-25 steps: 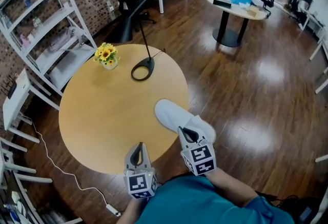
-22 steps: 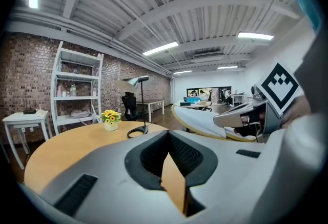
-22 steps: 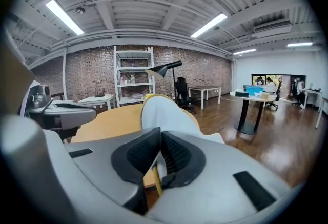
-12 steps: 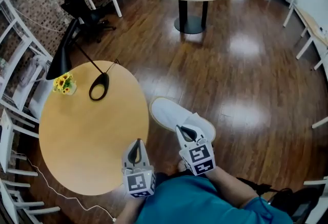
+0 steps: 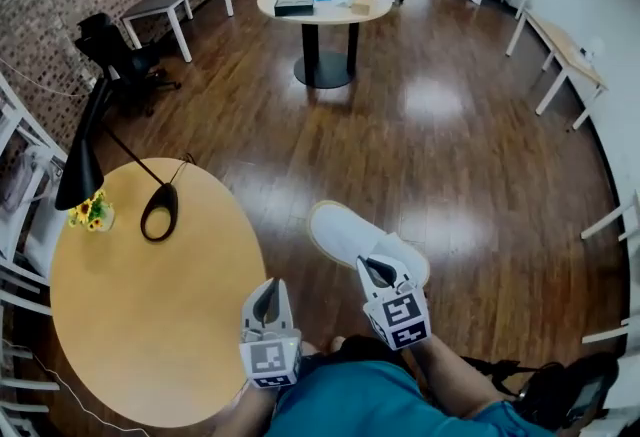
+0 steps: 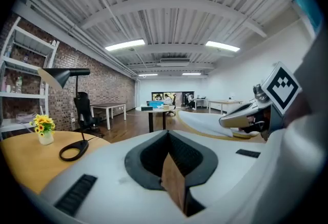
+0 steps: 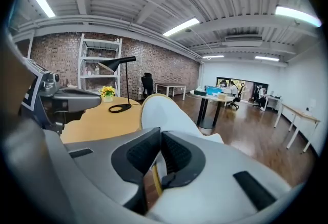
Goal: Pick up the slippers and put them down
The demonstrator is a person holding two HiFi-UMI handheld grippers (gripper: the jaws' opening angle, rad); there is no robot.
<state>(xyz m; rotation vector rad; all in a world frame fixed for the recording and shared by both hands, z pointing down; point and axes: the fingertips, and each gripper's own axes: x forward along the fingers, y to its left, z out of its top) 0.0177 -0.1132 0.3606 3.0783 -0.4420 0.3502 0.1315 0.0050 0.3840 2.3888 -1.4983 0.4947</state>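
Observation:
One white slipper (image 5: 345, 230) hangs in the air over the dark wooden floor, just right of the round wooden table (image 5: 130, 325). My right gripper (image 5: 378, 271) is shut on its heel end; in the right gripper view the slipper (image 7: 164, 113) rises from between the jaws (image 7: 158, 166), its tan edge pinched between them. My left gripper (image 5: 266, 301) sits beside it over the table's edge, shut and empty (image 6: 168, 142). From the left gripper view the slipper (image 6: 205, 121) and the right gripper (image 6: 246, 118) show at the right. A second slipper is nowhere in view.
On the table stand a black desk lamp (image 5: 80, 165) and a small pot of yellow flowers (image 5: 90, 213). A white shelf (image 5: 15, 175) is at the left. Farther off are a round table with a blue bin (image 5: 325, 0), a black office chair (image 5: 115, 50) and long desks (image 5: 560, 50).
Both grippers and the held slipper have swung right, off the tabletop and out over the floor. The table now lies to the left in the head view.

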